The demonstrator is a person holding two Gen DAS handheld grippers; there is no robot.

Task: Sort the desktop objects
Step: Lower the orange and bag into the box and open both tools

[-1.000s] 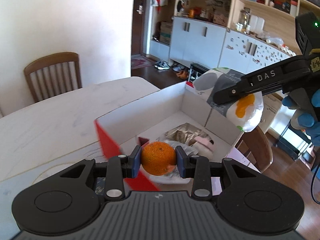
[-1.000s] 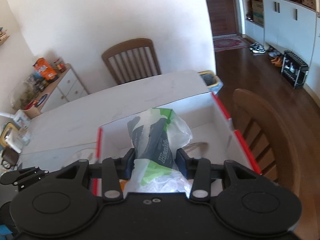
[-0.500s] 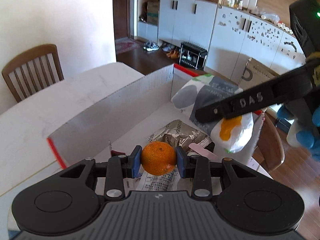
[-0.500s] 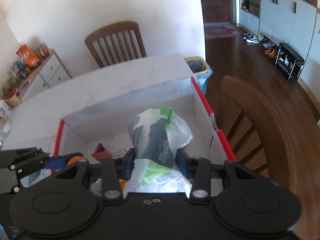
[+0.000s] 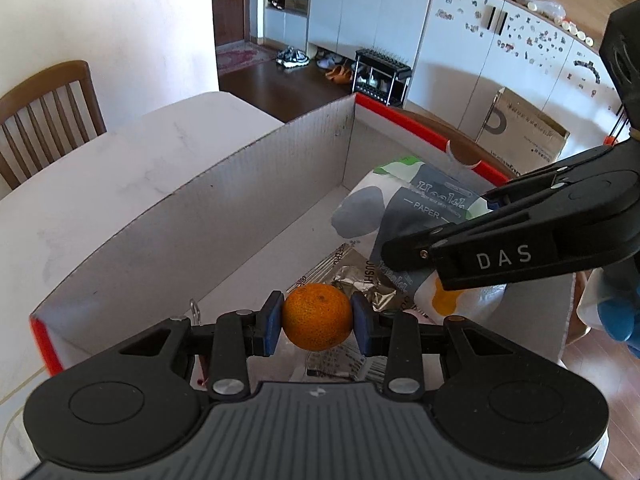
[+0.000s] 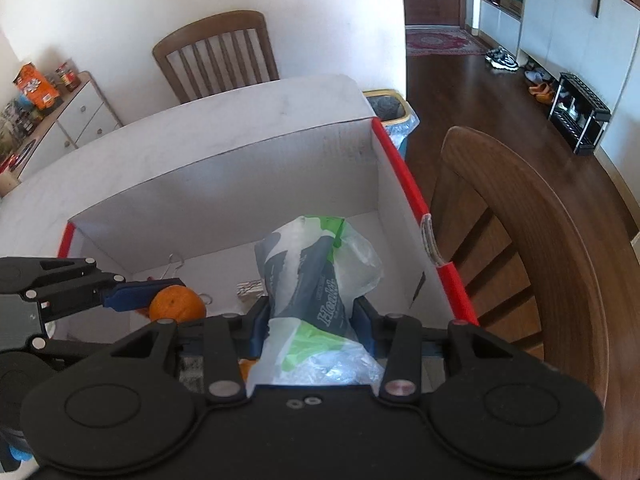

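Your left gripper [image 5: 318, 322] pinches the orange [image 5: 318, 316] by its sides; your right gripper [image 6: 312, 322] squeezes the tissue pack [image 6: 316, 280]; both hang inside the cardboard box [image 5: 224, 216] on the counter [image 5: 120, 152], ready for dropping.

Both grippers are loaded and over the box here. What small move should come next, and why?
Probably lower a little further, then let go. The left gripper is shut on the orange and the right gripper on the tissue pack, both above the cardboard box floor, not yet resting.
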